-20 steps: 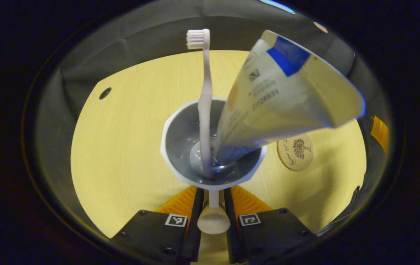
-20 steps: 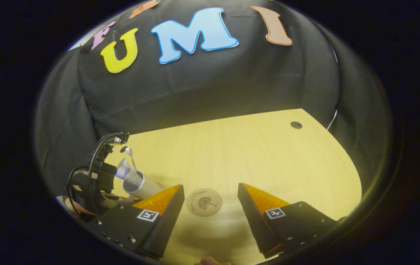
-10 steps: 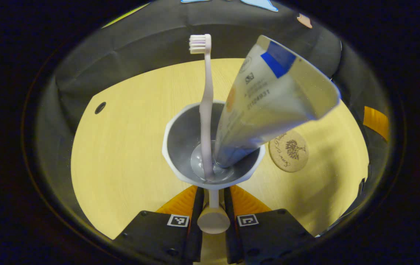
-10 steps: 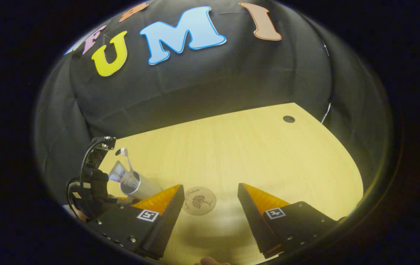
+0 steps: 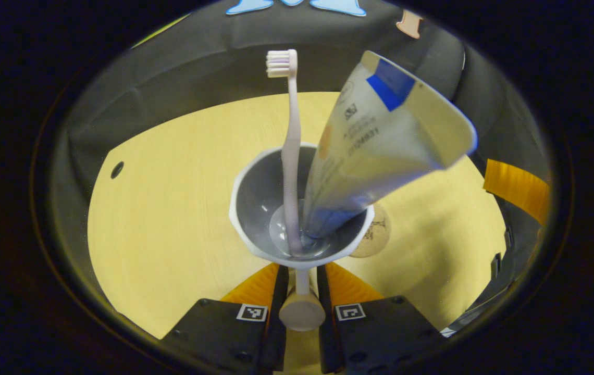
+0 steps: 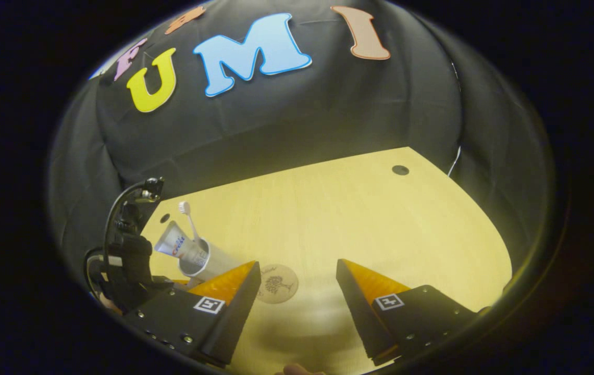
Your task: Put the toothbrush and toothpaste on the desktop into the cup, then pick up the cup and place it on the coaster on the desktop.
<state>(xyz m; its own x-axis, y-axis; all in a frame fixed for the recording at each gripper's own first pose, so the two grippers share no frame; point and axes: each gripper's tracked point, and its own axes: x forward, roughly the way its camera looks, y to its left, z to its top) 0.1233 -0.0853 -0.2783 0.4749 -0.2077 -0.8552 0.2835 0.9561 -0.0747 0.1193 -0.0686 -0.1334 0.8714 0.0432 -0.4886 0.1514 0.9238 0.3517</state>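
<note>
In the left gripper view, a grey cup (image 5: pixel 255 182) holds a pale toothbrush (image 5: pixel 291 156) standing upright and a toothpaste tube (image 5: pixel 375 146) leaning right. My left gripper (image 5: pixel 301 273) is shut on the cup's handle (image 5: pixel 302 311) and holds the cup above the wooden desktop (image 5: pixel 172 219). The round cork coaster (image 5: pixel 376 238) peeks out from behind the cup's right rim. In the right gripper view, my right gripper (image 6: pixel 297 276) hangs open over the desk, the coaster (image 6: pixel 276 284) between its fingers farther off. The cup (image 6: pixel 208 260) is just left of the coaster.
A small round hole (image 5: pixel 117 170) marks the desk's far corner, and another hole (image 6: pixel 400 170) shows in the right gripper view. Black cloth walls surround the desk. One finger of the right gripper (image 5: pixel 516 187) juts in at the right edge of the left gripper view.
The left gripper has carried the cup towards the coaster, which now sits partly behind the cup's rim. The right gripper has stayed open and nearly still.
</note>
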